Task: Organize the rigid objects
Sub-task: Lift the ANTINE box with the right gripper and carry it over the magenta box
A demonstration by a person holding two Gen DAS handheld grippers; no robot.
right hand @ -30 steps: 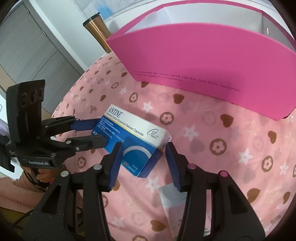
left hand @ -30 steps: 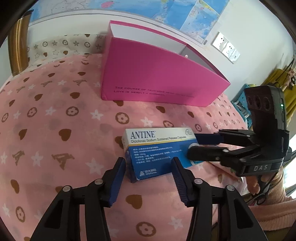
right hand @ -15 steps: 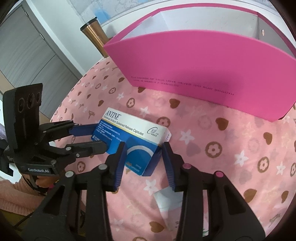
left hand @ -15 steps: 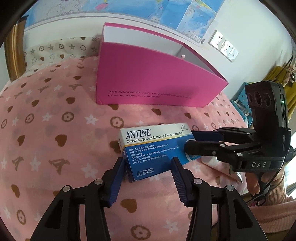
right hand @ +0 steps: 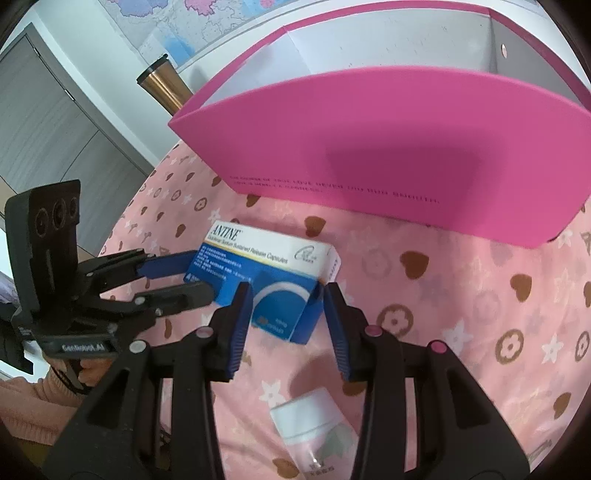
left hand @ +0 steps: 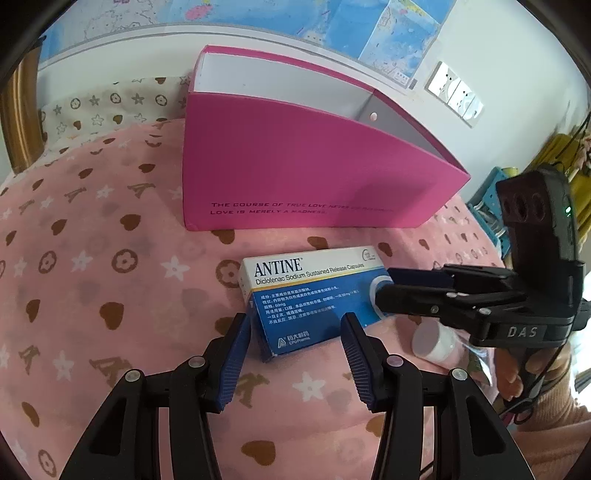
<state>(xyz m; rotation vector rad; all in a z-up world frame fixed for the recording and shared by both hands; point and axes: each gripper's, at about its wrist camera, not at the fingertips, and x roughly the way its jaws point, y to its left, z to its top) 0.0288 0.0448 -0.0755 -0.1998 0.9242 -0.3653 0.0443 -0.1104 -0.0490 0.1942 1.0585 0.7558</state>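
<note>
Grasp step: my left gripper (left hand: 295,343) and right gripper (right hand: 288,314) each clamp one end of the medicine box (left hand: 314,295), at six o'clock from the pink file box (left hand: 295,173). Next move, I judge: lift it into that box.

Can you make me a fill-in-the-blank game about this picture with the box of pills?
The tall open box behind the medicine box is coloured ___.
The biggest word printed on the medicine box is ___.
The small jar near it is coloured ___.
The blue poster on the wall is a ___.
Missing words: pink, ANTINE, white, map
</note>
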